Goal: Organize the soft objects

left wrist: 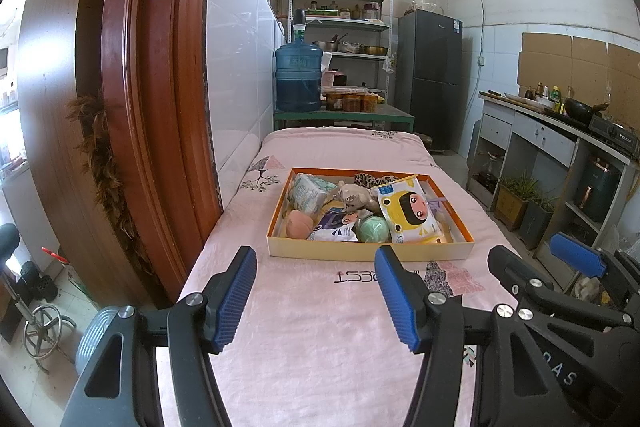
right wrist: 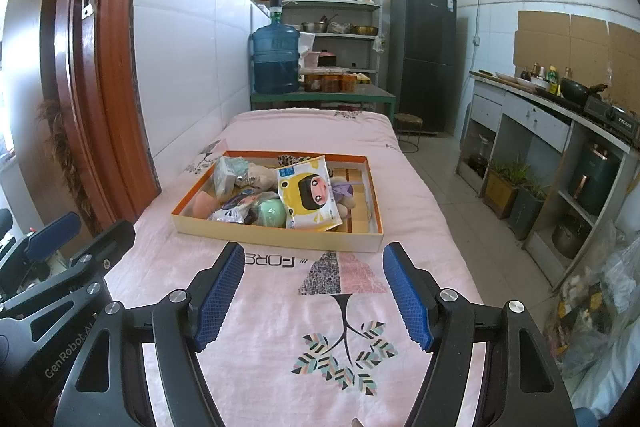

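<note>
An orange-rimmed shallow box (left wrist: 368, 250) (right wrist: 276, 235) sits on the pink-covered table. It holds soft items: a yellow cartoon wipes pack (left wrist: 410, 213) (right wrist: 310, 195), a green ball (left wrist: 372, 229) (right wrist: 269, 213), a peach sponge (left wrist: 300, 223), a tissue pack (left wrist: 310, 190) (right wrist: 226, 174) and a plush toy (left wrist: 356, 197). My left gripper (left wrist: 316, 301) is open and empty, short of the box. My right gripper (right wrist: 314, 301) is open and empty, also short of the box. The right gripper shows at the right edge of the left wrist view (left wrist: 576, 259).
A wooden door frame (left wrist: 152, 107) and tiled wall run along the table's left side. A blue water jug (left wrist: 298, 77) and shelves stand beyond the far end. A fridge (left wrist: 430, 75) and a kitchen counter (right wrist: 560, 115) are to the right.
</note>
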`<state>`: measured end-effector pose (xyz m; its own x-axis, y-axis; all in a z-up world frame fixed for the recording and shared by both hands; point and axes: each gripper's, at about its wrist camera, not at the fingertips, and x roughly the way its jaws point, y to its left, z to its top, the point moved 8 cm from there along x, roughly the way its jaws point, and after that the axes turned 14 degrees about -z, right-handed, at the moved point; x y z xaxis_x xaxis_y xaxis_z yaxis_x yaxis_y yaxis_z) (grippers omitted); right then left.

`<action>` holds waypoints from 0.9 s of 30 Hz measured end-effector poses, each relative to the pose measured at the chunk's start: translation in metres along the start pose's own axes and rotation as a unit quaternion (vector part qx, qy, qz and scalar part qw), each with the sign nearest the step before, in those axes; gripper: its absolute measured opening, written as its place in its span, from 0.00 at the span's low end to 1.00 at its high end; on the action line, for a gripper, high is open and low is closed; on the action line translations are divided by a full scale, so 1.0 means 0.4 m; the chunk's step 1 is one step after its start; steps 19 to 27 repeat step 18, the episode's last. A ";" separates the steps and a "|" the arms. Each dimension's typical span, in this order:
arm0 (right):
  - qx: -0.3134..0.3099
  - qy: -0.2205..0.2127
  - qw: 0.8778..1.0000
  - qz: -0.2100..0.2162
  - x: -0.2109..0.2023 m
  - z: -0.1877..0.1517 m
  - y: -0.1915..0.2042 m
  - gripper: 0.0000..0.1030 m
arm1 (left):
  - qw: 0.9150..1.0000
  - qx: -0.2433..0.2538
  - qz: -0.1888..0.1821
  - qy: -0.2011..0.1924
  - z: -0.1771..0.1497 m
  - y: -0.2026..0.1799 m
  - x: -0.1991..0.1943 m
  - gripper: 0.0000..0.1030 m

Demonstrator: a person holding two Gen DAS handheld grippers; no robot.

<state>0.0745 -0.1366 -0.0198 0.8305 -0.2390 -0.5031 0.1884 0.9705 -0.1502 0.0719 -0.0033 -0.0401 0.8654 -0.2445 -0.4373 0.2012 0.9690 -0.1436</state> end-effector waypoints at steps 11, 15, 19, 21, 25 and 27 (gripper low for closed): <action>0.001 0.001 1.000 0.001 0.000 0.001 0.000 0.71 | 1.000 0.000 0.000 0.000 0.001 -0.002 -0.001 0.59; 0.000 0.000 1.000 0.001 -0.001 0.001 0.000 0.71 | 1.000 -0.001 -0.001 0.000 -0.005 -0.004 0.000 0.59; 0.000 0.001 1.000 0.000 0.001 0.001 0.000 0.71 | 1.000 0.000 0.002 0.000 -0.006 -0.005 0.002 0.59; 0.000 0.001 1.000 0.000 0.001 0.001 0.000 0.71 | 1.000 0.000 0.002 0.000 -0.006 -0.005 0.002 0.59; 0.000 0.001 1.000 0.000 0.001 0.001 0.000 0.71 | 1.000 0.000 0.002 0.000 -0.006 -0.005 0.002 0.59; 0.000 0.001 1.000 0.000 0.001 0.001 0.000 0.71 | 1.000 0.000 0.002 0.000 -0.006 -0.005 0.002 0.59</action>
